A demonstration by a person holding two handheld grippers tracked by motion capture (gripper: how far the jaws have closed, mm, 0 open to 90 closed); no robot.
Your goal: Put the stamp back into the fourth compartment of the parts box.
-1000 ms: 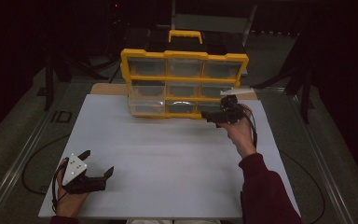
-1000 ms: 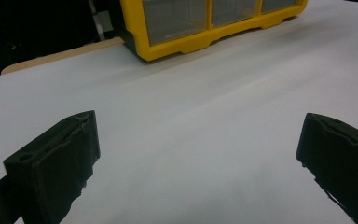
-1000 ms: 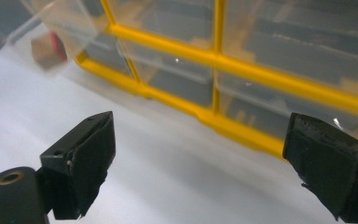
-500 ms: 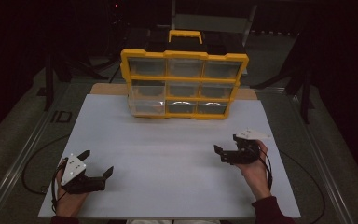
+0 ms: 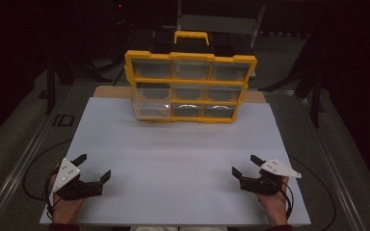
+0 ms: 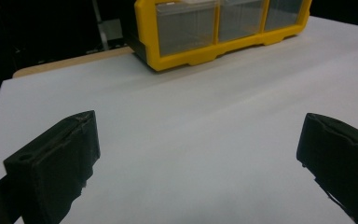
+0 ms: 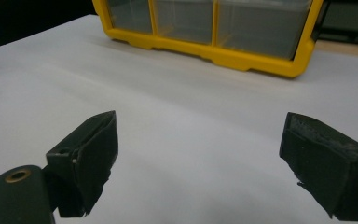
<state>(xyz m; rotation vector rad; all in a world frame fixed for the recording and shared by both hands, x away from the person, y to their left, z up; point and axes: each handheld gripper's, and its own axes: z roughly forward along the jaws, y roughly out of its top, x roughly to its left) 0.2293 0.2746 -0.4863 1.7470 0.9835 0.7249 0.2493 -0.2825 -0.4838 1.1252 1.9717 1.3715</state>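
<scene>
— Moved since a second ago?
— Right gripper (image 5: 247,167), yes: drawn back from the front of the yellow organizer (image 5: 190,86) down to the near right of the desk (image 5: 173,159). Left gripper (image 5: 94,166) unchanged at the near left.

— Biggest thing first, then.
— One desk with a white top, running wide and bare between organizer and grippers. Wooden strip showing beyond its far edge.

— And the organizer?
— One, upright at the far middle of the desk, well apart from both grippers. Yellow frame, handle on top, three rows of clear drawers: three across in each of the upper rows, the bottom row harder to count. Contents too dim to tell.

— Hands?
— Two, entering from the bottom edge. Left hand (image 5: 65,204) and right hand (image 5: 274,202) each low at a near corner, grippers angled inward toward the middle.

— Jaws?
— Spread wide on both, nothing between them but white surface. Same in the left gripper view (image 6: 198,158) and the right gripper view (image 7: 198,163).

— Room to move?
— Plenty: open surface across the whole middle, both grippers close to the near edge.
</scene>
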